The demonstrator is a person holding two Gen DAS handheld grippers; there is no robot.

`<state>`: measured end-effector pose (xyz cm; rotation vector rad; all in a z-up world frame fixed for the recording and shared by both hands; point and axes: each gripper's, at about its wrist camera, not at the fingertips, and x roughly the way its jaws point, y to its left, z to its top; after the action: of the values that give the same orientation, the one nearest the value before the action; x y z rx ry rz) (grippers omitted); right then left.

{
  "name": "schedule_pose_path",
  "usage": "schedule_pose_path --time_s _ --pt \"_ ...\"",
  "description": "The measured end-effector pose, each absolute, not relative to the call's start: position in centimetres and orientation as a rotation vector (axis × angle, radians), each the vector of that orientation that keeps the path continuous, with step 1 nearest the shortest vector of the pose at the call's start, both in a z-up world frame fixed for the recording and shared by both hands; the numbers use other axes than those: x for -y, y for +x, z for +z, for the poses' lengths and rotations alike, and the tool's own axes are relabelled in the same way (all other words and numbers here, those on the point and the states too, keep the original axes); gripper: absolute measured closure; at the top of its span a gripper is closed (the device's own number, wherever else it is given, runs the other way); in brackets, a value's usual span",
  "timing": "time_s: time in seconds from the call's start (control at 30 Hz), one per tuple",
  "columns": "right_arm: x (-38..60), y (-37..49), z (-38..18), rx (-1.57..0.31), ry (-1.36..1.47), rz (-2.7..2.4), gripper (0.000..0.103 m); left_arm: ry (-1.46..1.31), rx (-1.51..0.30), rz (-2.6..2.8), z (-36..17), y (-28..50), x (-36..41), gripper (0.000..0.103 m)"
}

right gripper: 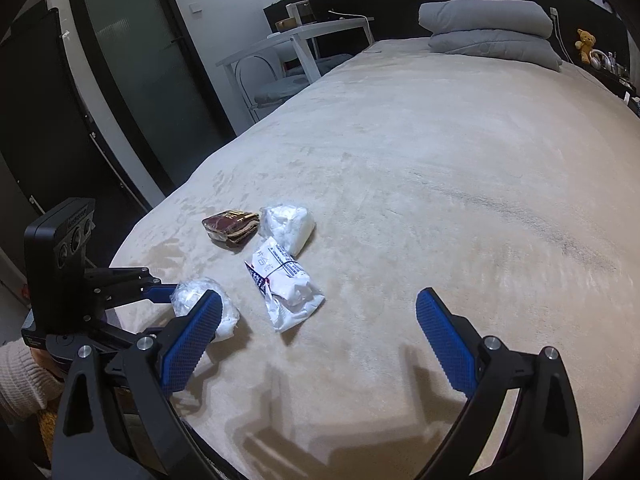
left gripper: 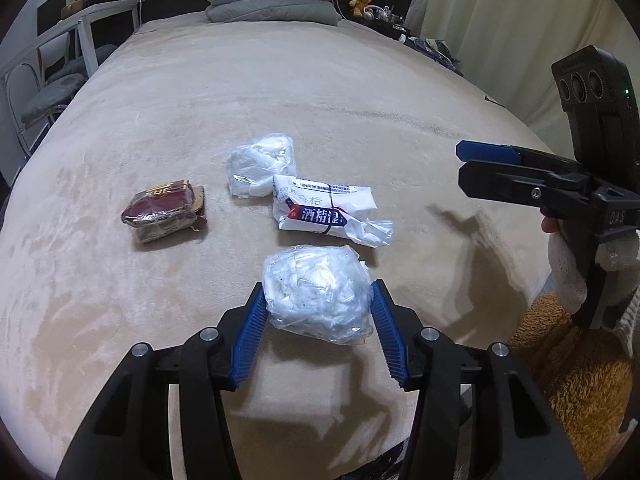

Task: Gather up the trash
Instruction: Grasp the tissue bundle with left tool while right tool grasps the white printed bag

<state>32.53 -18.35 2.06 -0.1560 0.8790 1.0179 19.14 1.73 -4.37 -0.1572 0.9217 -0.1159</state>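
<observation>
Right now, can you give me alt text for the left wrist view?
The left tongs are shut on a crumpled clear plastic ball on the beige bed cover. Beyond lie a white wipes packet, another plastic wad and a maroon wrapped box.

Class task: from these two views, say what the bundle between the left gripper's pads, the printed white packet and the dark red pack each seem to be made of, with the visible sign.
Bundle: thin clear plastic film over white crumpled filling, perhaps tissue; it glints and wrinkles.
Printed white packet: soft glossy plastic wrapper; creased, twisted end.
Dark red pack: likely card under shiny cellophane; boxy, reflective.
</observation>
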Motion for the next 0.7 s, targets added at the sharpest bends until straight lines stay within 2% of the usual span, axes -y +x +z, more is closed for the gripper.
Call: schedule_pose_path --time_s 0.7 --pt "9.0 31.5 -1.8 -0.938 -0.377 1.076 0.007 -0.287 -0.742 0.047 -0.4 13.3 -7.8 0.052"
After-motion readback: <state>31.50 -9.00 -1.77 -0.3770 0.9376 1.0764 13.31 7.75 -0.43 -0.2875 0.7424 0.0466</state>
